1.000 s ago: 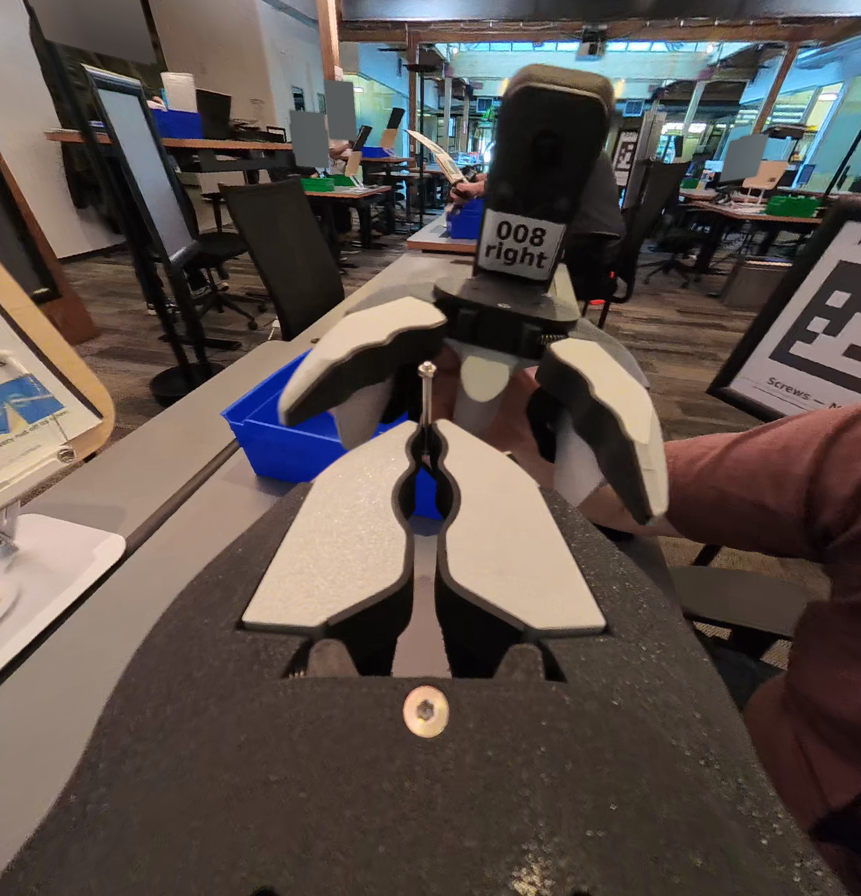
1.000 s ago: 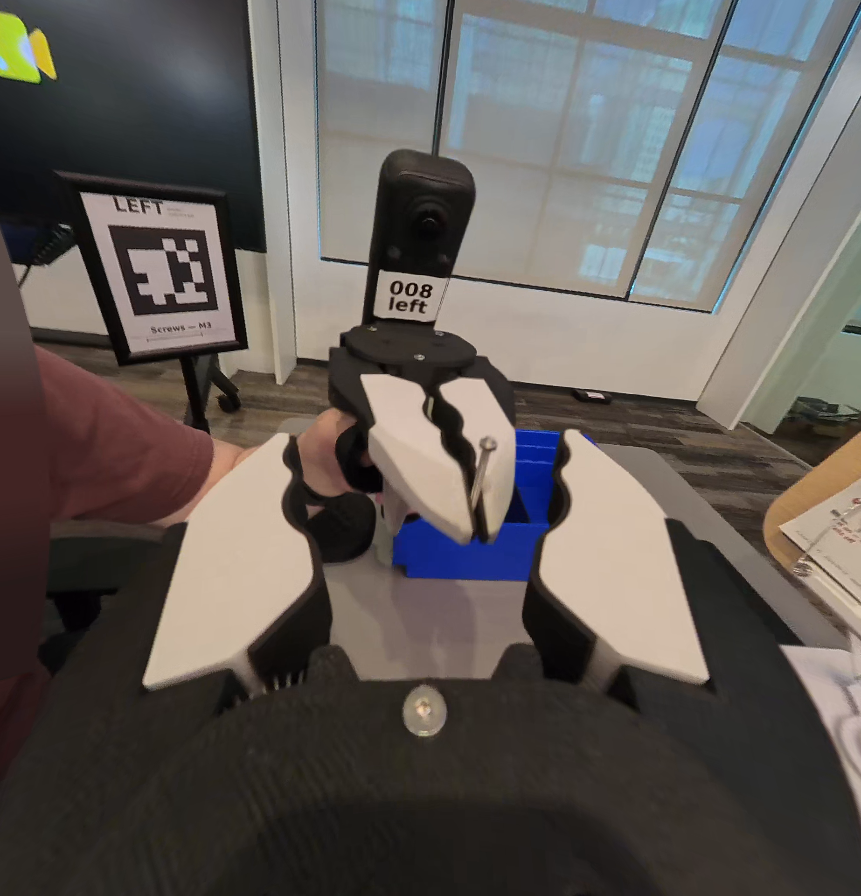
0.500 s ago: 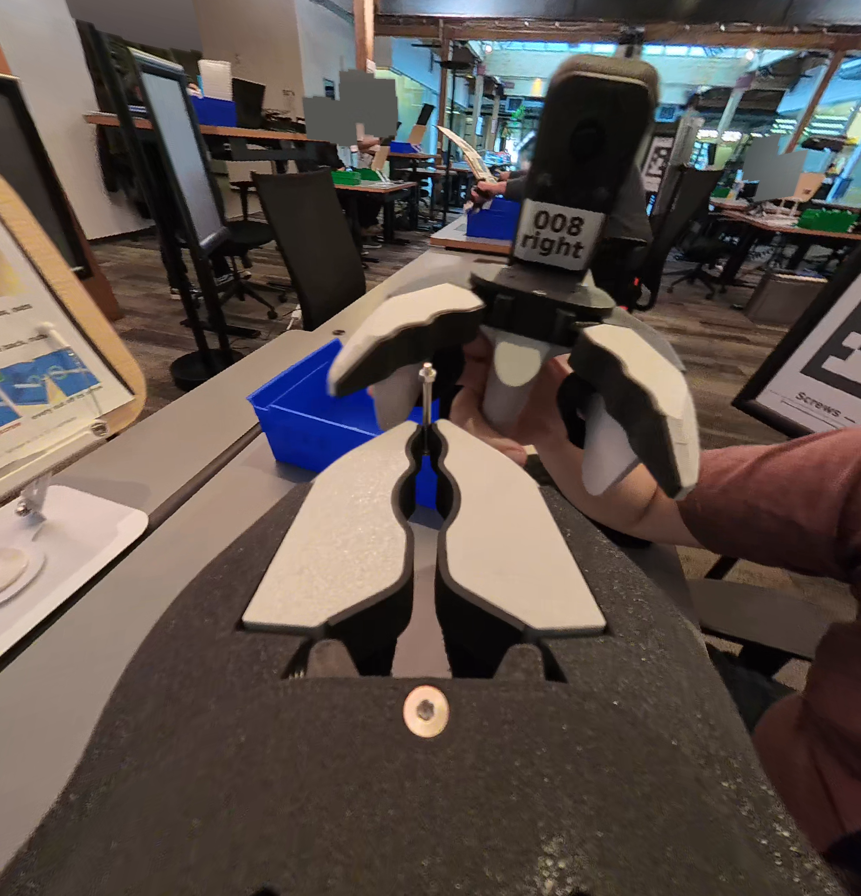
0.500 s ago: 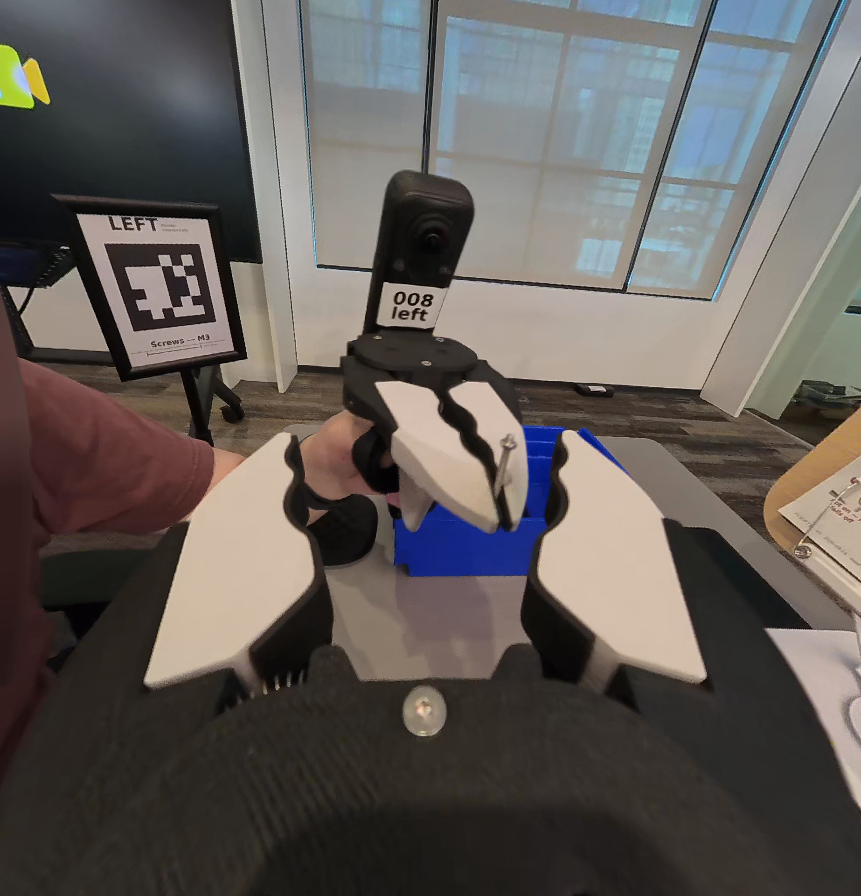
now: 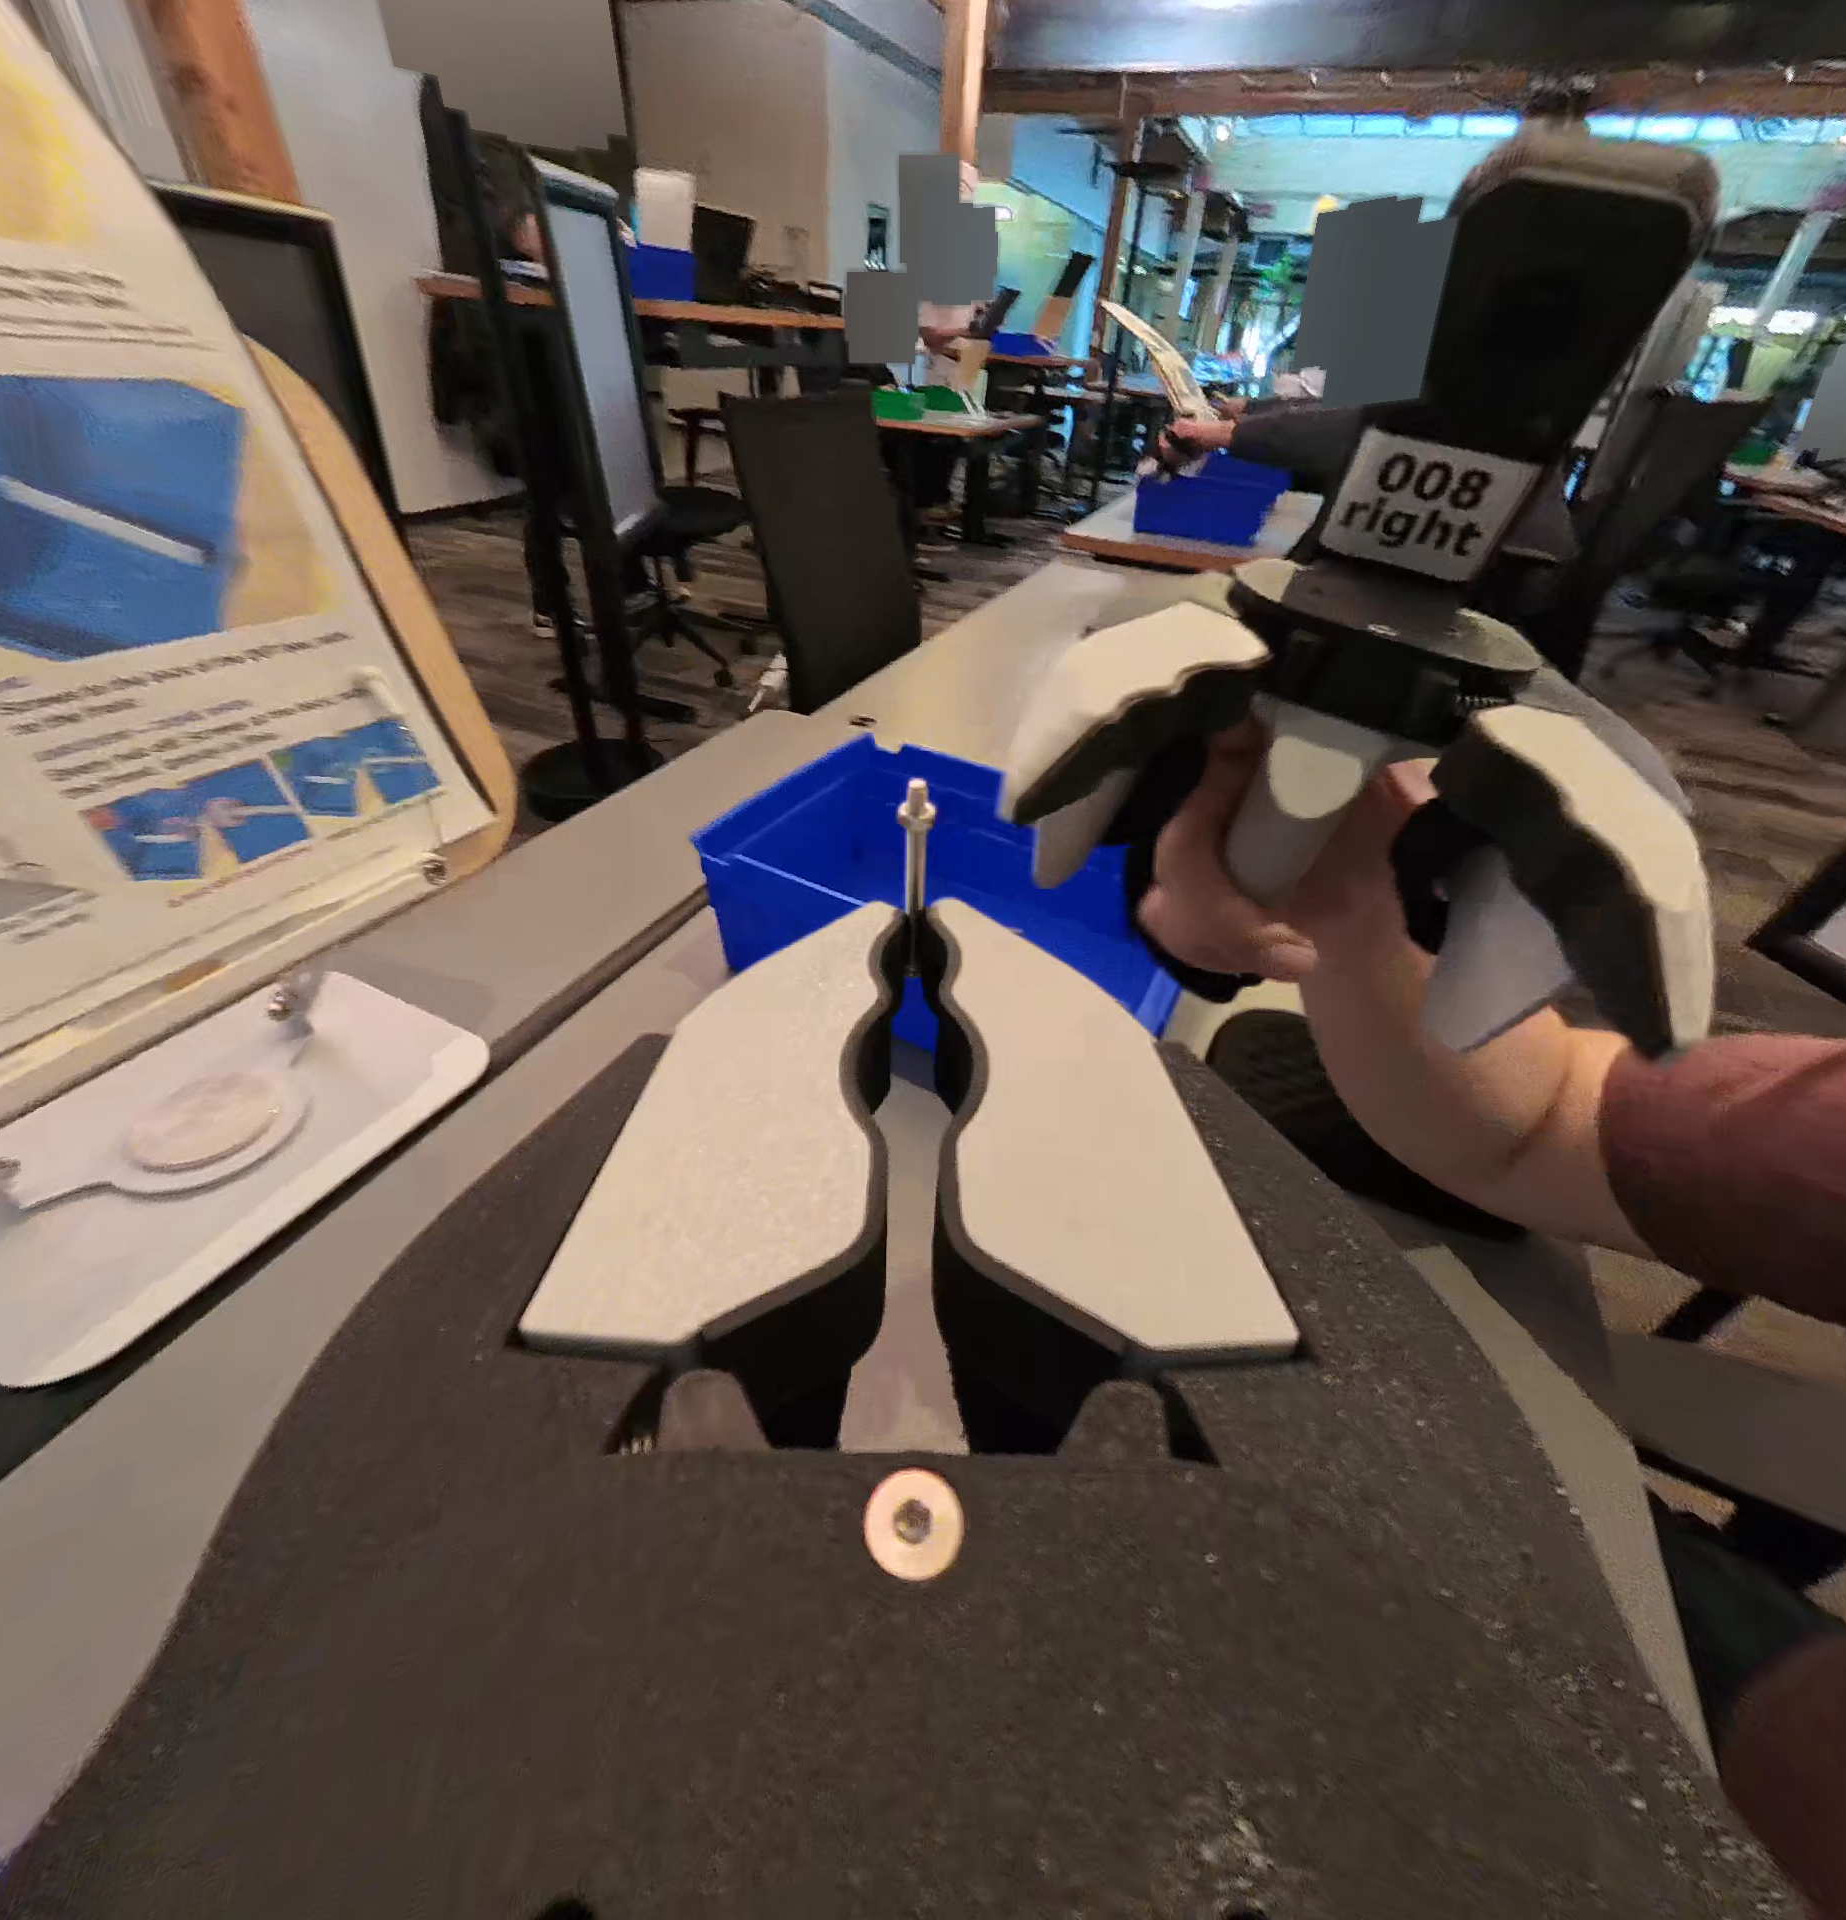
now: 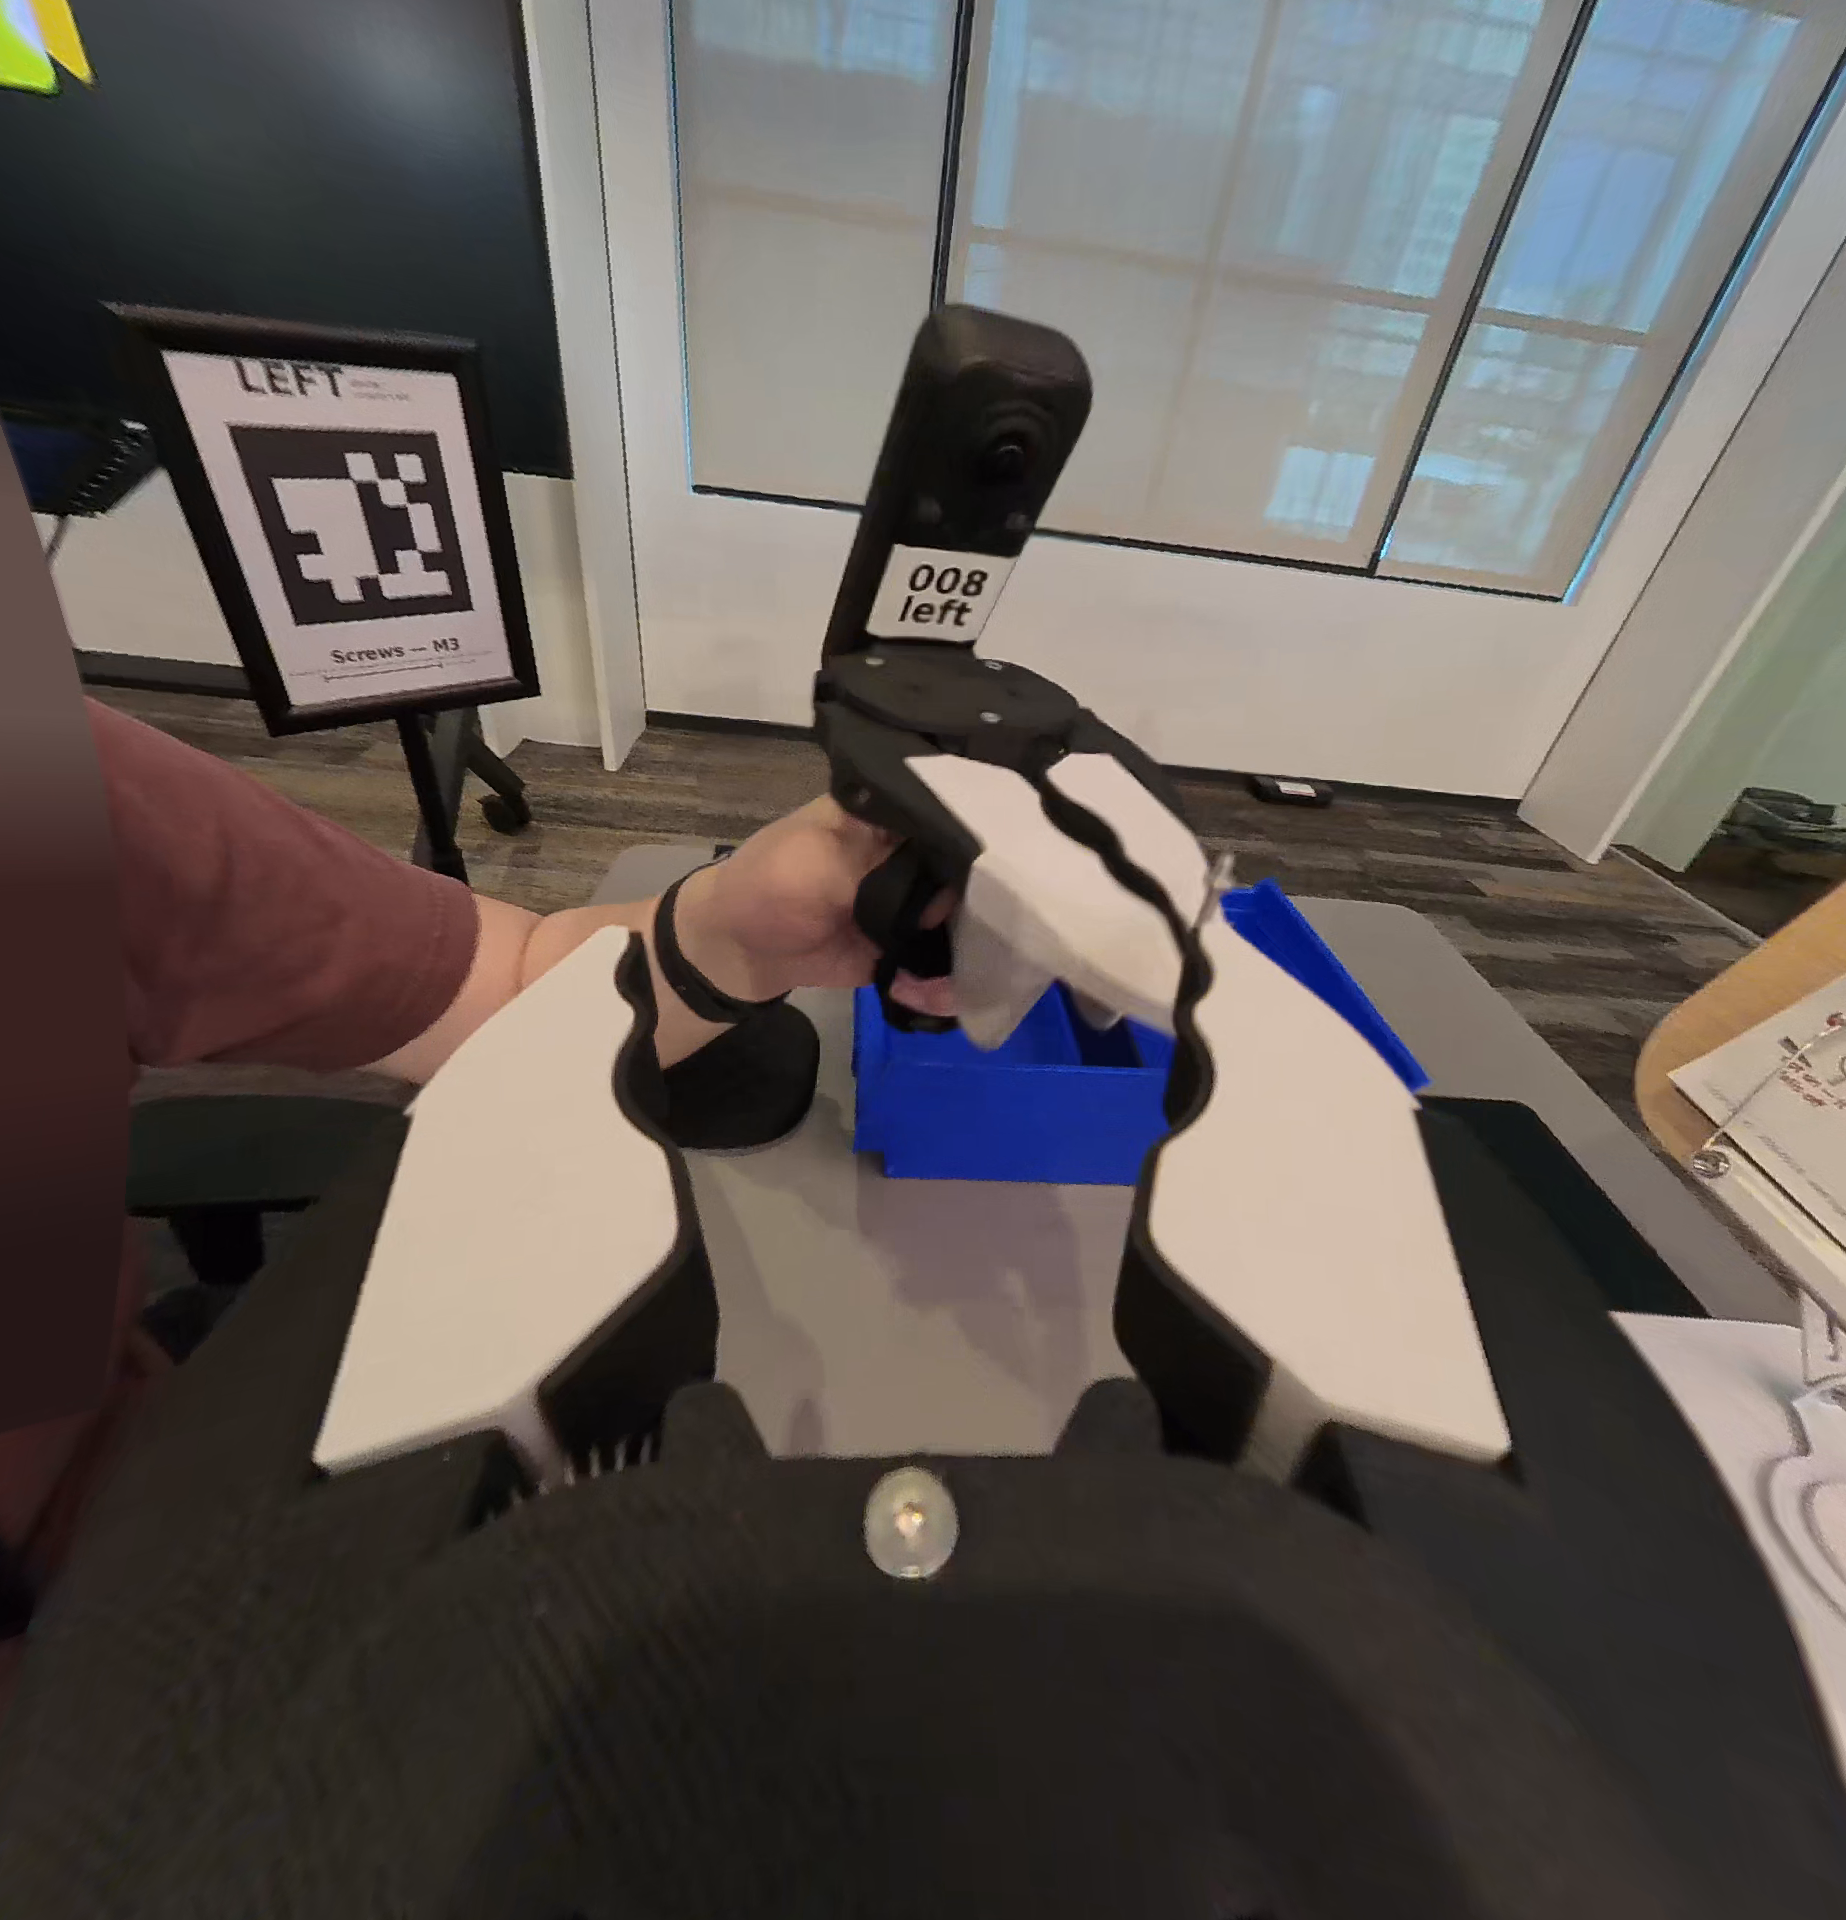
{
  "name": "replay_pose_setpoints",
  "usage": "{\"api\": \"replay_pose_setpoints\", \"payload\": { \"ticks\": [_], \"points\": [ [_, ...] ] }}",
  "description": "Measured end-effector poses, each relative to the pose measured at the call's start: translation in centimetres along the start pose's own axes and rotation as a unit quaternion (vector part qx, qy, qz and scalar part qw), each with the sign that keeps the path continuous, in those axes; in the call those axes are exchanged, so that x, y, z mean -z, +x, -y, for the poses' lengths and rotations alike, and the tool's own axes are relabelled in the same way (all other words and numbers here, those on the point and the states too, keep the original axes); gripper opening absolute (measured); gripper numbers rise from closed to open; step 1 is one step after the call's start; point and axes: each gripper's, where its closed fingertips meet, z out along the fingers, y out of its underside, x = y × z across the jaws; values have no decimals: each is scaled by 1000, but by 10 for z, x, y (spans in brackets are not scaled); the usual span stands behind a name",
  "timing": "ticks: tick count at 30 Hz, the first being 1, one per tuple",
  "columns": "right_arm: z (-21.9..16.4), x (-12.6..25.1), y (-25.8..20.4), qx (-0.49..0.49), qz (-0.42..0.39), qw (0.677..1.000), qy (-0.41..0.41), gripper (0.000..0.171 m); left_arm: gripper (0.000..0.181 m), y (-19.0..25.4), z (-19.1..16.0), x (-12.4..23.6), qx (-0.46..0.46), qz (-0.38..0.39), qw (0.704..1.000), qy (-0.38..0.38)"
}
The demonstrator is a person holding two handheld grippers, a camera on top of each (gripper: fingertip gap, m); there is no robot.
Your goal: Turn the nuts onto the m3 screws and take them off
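Compared with a second earlier, the right hand-held gripper (image 5: 1345, 894), jaws spread and empty, had shifted toward 2 o'clock. The left hand-held gripper (image 5: 911, 914) pinched the screw (image 5: 913, 862) upright, head toward 12 o'clock, above the blue bin (image 5: 794, 873).

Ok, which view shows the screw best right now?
The left wrist view: the screw stands upright from the shut left claw, sharp against the blue bin. The right wrist view shows only a blurred sliver of it beside that claw's fingers.
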Motion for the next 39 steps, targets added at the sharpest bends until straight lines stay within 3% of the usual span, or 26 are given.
{"api": "replay_pose_setpoints", "payload": {
  "ticks": [10, 14, 19, 25, 29, 35, 37, 39],
  "points": [
    [5, -6, 2, -17, 2, 999, 44, 95, 2, 47, -8, -11, -24, -97, 995, -27],
    [1, -11, -10, -18, 33, 999, 27, 95, 2, 40, -12, -14, -28, -78, 996, -33],
    [4, 0, -5, 19, 5, 1000, 10, 96, 2, 7, 5, 6, -6, -24, 1000, 0],
    [2, -3, 1, 5, -1, 1000, 19, 96, 2, 36, 6, 4, 9, -107, 994, 0],
    [0, -12, -7, -9, 23, 999, 33, 96, 2, 49, -4, -7, -2, -119, 993, -20],
    [-2, -9, -6, 18, 9, 1000, 12, 102, 2, 17, -3, -2, -4, -47, 999, -16],
    [4, -2, -8, 13, 23, 999, 20, 88, 2, 2, 4, 7, 4, -20, 1000, -3],
    [9, 2, -5, 0, 16, 999, 31, 88, 2, 8, 9, 12, 22, -54, 998, 6]
  ]
}}
